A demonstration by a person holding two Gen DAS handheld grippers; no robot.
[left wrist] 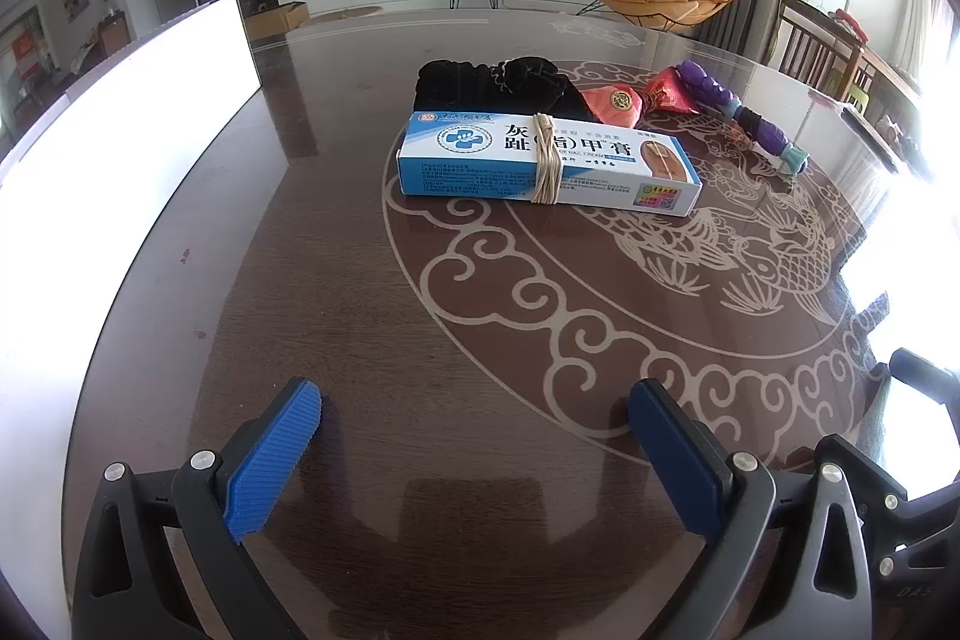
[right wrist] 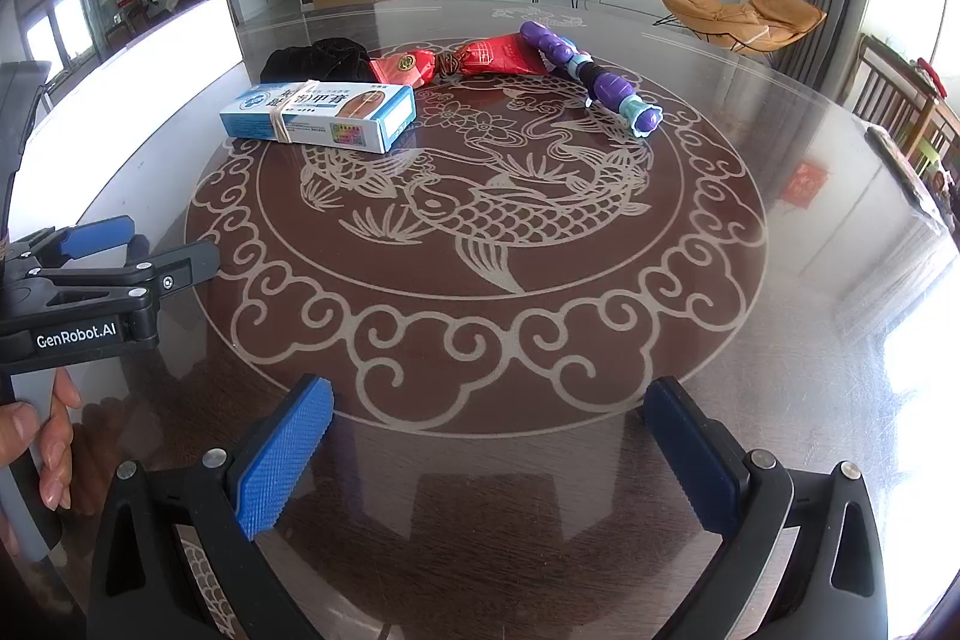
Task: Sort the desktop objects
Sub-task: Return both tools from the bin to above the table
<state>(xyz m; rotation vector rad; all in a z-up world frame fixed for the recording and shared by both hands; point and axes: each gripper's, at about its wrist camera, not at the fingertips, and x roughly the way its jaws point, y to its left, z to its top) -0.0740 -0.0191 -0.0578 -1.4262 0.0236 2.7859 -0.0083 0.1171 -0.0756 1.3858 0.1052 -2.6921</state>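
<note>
Your left claw (left wrist: 474,400) hangs spread over the table (left wrist: 360,316), nothing between its pads. Ahead of it and slightly right lies the box (left wrist: 546,163), banded with rubber bands (left wrist: 547,160). Just behind the box sits the black pouch (left wrist: 492,85), touching it. Right of that lie the red packets (left wrist: 612,103), then the purple toy (left wrist: 738,112) further right.

Your right claw (right wrist: 489,400) is spread too and holds nothing. From it, the box (right wrist: 318,115) lies ahead to the left, the toy (right wrist: 594,79) ahead and slightly right. Your left hand (right wrist: 42,436) grips its tool at far left.
</note>
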